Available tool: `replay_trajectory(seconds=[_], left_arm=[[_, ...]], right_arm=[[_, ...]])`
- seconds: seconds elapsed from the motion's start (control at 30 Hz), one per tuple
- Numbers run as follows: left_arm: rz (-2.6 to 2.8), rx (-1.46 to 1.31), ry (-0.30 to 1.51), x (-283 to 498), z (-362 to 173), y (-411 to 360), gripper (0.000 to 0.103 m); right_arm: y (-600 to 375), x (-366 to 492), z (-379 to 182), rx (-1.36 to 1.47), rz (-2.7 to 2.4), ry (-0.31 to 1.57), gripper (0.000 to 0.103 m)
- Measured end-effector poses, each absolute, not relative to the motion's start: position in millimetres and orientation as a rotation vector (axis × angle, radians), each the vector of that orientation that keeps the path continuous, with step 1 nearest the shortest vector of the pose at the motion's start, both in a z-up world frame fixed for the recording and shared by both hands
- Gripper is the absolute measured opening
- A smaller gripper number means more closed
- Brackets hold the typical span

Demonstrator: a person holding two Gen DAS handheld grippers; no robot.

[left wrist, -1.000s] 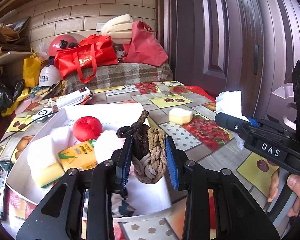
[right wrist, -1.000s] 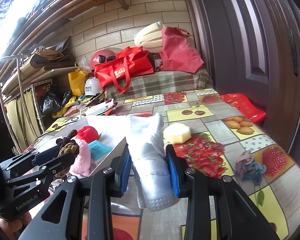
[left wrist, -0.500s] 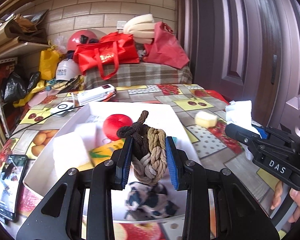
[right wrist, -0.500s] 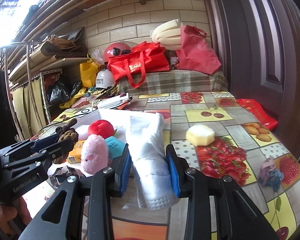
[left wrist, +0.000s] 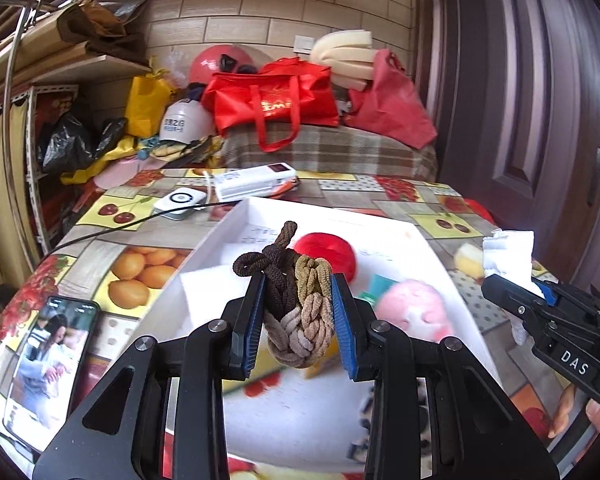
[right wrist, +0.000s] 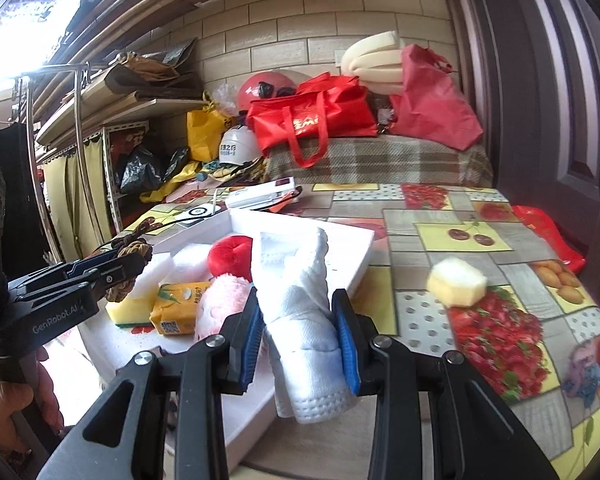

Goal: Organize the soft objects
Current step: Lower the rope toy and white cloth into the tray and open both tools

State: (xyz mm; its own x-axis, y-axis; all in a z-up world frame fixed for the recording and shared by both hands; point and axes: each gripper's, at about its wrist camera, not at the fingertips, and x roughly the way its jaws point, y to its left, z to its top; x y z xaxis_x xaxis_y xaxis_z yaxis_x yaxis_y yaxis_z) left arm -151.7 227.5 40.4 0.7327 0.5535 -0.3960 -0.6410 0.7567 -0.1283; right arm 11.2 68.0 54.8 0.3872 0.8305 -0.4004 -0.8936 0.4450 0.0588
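Note:
My left gripper (left wrist: 298,320) is shut on a braided bundle of brown and beige hair ties (left wrist: 300,312), held above the white tray (left wrist: 220,236). My right gripper (right wrist: 300,328) is shut on a folded white sock (right wrist: 300,312) at the tray's right edge (right wrist: 364,256). In the tray lie a red plush ball (left wrist: 330,250), a pink plush toy (left wrist: 414,312), a yellow tissue pack (right wrist: 178,306) and a yellow-and-white sponge (right wrist: 134,304). From the left wrist view the right gripper (left wrist: 512,292) shows at the right with the sock (left wrist: 508,256). In the right wrist view the left gripper (right wrist: 128,264) shows at the left.
A pale yellow sponge block (right wrist: 456,282) and a small purple-blue cloth (right wrist: 584,376) lie on the fruit-print tablecloth right of the tray. A phone (left wrist: 48,364) lies at the left front. A white device with a cable (left wrist: 180,202) and a white box (left wrist: 256,182) sit behind the tray.
Both grippers moved left over the table with their loads. The left now hangs over the tray's middle. The right has come from right of the tray to its right edge.

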Motion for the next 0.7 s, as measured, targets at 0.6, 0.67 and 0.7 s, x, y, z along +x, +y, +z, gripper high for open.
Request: replay_trajectory(seconds=[0.6,0.67,0.7], left_arm=[[0.719,-0.250,0.381,-123,40,261,0.032],[0.722,-0.248,0.384,-120,40,262,0.032],[0.722,-0.248,0.384,-120,40,262,0.032]], right_arm=[[135,51,49,-0.253,1.141,0.441,0.035],[140,53,48,-0.262,1.140,0.440,0.035],[142,53,48,-0.267,1.139,0.439,0.035]])
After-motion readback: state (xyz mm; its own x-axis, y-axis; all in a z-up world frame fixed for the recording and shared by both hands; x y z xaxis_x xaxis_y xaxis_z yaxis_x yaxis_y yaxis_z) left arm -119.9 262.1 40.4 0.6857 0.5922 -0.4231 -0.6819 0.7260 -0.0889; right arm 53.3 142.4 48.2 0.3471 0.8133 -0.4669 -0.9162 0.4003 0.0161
